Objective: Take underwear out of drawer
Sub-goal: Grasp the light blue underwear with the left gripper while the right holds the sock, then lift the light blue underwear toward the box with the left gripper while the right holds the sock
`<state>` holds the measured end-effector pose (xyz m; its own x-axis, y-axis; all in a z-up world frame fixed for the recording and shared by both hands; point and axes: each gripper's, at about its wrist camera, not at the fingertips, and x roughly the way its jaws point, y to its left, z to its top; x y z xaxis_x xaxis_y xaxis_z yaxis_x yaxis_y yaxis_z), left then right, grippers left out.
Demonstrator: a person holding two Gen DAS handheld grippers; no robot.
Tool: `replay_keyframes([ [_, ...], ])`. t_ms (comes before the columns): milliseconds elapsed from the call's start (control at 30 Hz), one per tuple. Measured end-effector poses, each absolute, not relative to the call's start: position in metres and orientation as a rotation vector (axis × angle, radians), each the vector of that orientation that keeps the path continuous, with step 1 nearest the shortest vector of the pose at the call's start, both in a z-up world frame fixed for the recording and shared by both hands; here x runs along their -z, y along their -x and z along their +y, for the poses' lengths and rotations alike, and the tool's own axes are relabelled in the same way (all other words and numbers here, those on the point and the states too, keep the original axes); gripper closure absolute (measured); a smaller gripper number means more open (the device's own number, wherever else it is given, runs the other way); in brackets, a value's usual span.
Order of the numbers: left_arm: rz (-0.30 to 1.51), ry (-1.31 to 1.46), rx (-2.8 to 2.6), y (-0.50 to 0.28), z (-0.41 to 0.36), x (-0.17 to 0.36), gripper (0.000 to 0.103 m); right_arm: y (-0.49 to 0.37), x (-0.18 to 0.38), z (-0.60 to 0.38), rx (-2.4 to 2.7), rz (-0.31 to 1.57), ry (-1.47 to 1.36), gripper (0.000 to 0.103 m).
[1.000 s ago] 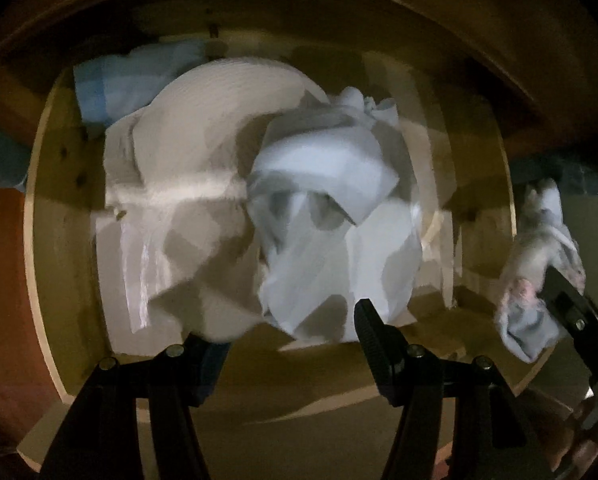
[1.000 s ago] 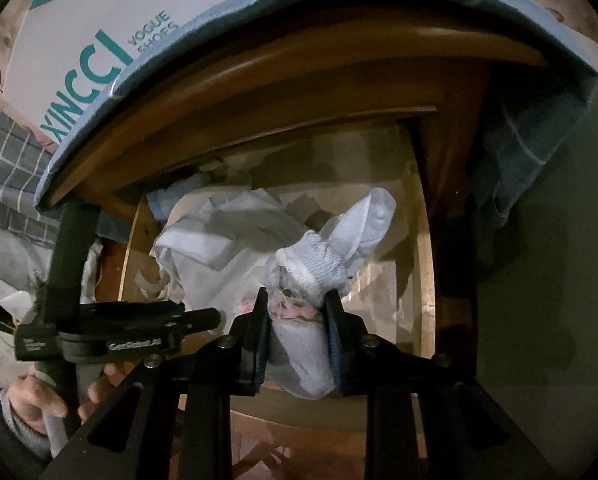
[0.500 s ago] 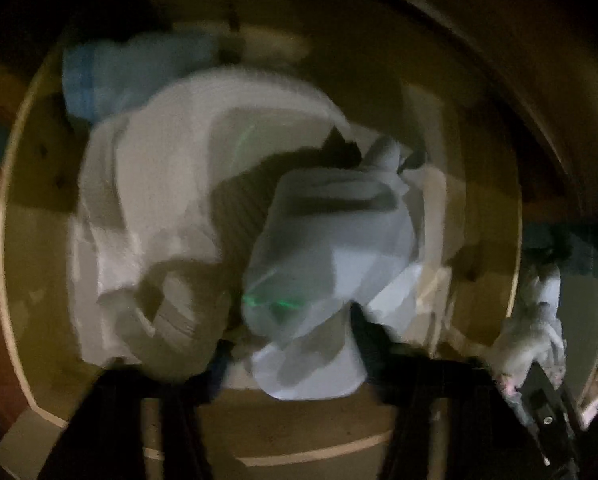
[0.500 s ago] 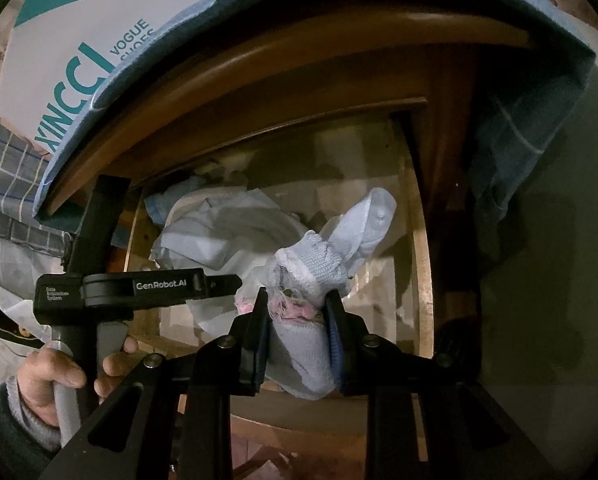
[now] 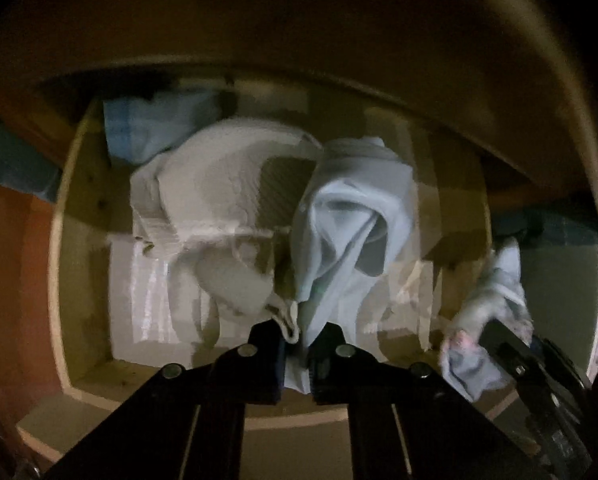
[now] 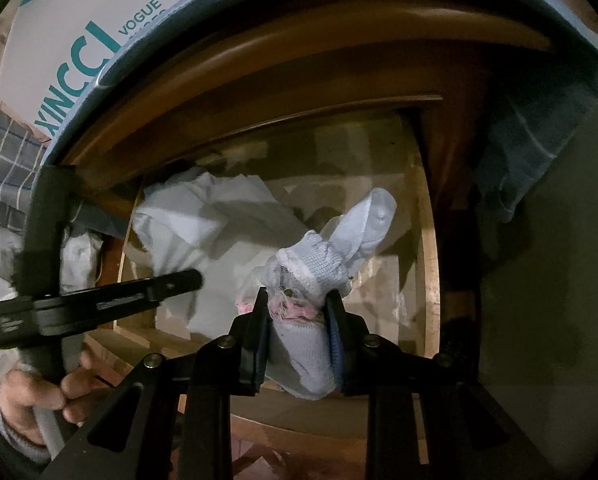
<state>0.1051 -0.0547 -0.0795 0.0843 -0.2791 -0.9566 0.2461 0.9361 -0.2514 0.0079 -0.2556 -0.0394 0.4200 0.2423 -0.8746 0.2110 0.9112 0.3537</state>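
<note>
**both tongs full over the open drawer**

my left gripper (image 5: 297, 338) is pinched nearly shut on a pale blue piece of underwear (image 5: 351, 216). the cloth hangs from my jaws in a long fold, its far end above the heap inside the drawer (image 5: 65, 208). just beside it on the left lies a crumpled white garment (image 5: 219, 200), and a folded blue cloth (image 5: 147, 128) sits in the drawer's far left corner.

my right gripper (image 6: 299, 332) is clamped tight on a light blue knitted bundle (image 6: 319, 268) with a frayed pink and white edge; one end pokes up past my fingertips (image 6: 261, 320). it is held above the drawer's right side, clear of the heap.

in the right wrist view my hand (image 6: 35, 396) grips the left tool's handle, under the dark wooden top and a white box (image 6: 79, 20) with teal lettering.
</note>
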Motion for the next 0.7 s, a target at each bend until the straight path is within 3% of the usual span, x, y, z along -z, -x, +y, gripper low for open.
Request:
replay_keyframes([
  [700,1.204,-0.172,0.351,-0.07,-0.028,-0.004,0.095,-0.011,0.041,-0.24,-0.005,1.161,-0.378,0.079],
])
